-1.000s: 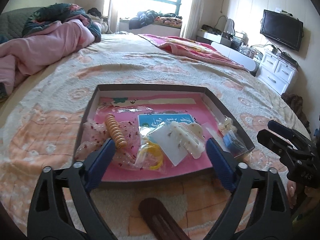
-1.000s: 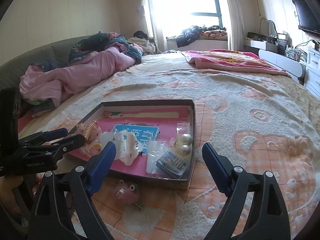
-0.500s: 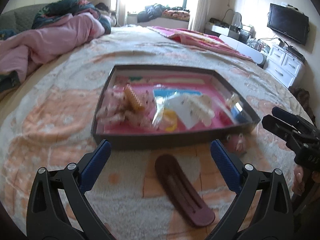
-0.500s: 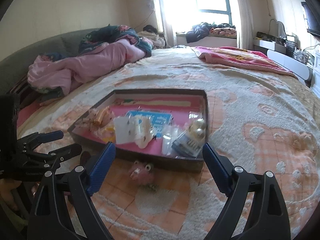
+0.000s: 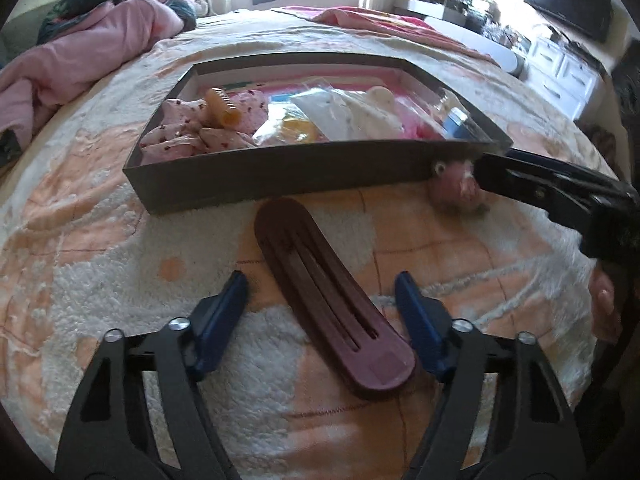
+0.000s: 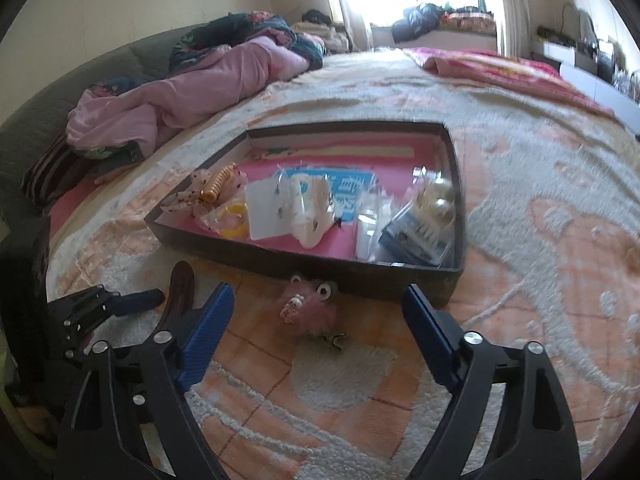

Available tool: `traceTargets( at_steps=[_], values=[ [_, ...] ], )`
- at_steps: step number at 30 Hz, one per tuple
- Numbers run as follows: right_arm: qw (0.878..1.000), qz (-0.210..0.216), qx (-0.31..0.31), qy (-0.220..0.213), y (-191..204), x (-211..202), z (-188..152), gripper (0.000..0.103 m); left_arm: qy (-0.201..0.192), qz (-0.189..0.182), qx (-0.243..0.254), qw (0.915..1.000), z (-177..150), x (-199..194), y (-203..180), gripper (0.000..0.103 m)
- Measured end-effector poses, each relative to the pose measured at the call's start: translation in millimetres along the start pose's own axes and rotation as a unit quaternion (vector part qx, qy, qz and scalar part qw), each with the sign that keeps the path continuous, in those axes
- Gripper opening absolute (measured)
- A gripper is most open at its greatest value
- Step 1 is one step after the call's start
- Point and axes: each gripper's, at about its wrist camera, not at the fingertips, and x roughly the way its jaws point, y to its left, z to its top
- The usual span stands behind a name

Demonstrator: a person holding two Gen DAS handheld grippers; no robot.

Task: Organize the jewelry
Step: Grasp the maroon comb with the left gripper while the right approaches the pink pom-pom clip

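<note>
A long maroon hair clip (image 5: 332,304) lies on the fleecy bed blanket in front of a shallow dark box (image 5: 280,172) with a pink lining. My left gripper (image 5: 322,284) straddles the clip. Its jaws are closing, and the blue pads still stand clear of the clip's sides. A fluffy pink clip with googly eyes (image 6: 308,314) rests against the box's front wall (image 6: 360,276). My right gripper (image 6: 316,294) hovers just short of it with its jaws closing and nothing touching them. In the left wrist view the right gripper (image 5: 492,172) reaches in beside the pink clip (image 5: 452,192).
The box holds an orange spiral clip (image 5: 222,106), a cream claw clip (image 6: 314,212), pearl pieces (image 6: 436,200) and several bagged items. A pink quilt (image 6: 180,96) is heaped at the bed's far left. White drawers (image 5: 560,76) stand at the right.
Both grippers have sunk toward the blanket. The left one came down around the maroon clip and its jaws narrowed a lot. The right one neared the pink fluffy clip and narrowed slightly.
</note>
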Motion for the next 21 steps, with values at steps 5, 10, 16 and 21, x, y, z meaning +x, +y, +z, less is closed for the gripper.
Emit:
traceTargets(
  at_steps=[5, 10, 16, 21],
  values=[
    [1.0, 0.001, -0.003, 0.028, 3.0, 18.7, -4.7, 0.067, -0.002, 0.0, 0.002, 1.0, -3.5, -5.6, 3.3, 0.027],
    [0.999, 0.003, -0.01, 0.04, 5.5, 27.9, -8.4, 0.042, -0.011, -0.019, -0.015, 0.9996, -5.4, -14.9, 11.2, 0.025],
    [0.999, 0.024, -0.026, 0.029, 14.3, 11.6, -7.2, 0.041, -0.039, -0.035, -0.028, 0.9982, -0.5, -34.9, 14.0, 0.025],
    [0.999, 0.04, -0.036, -0.003, 20.3, -11.8, 3.0, 0.02, -0.069, -0.037, -0.027, 0.9966, 14.4, -48.3, 14.9, 0.025]
  ],
)
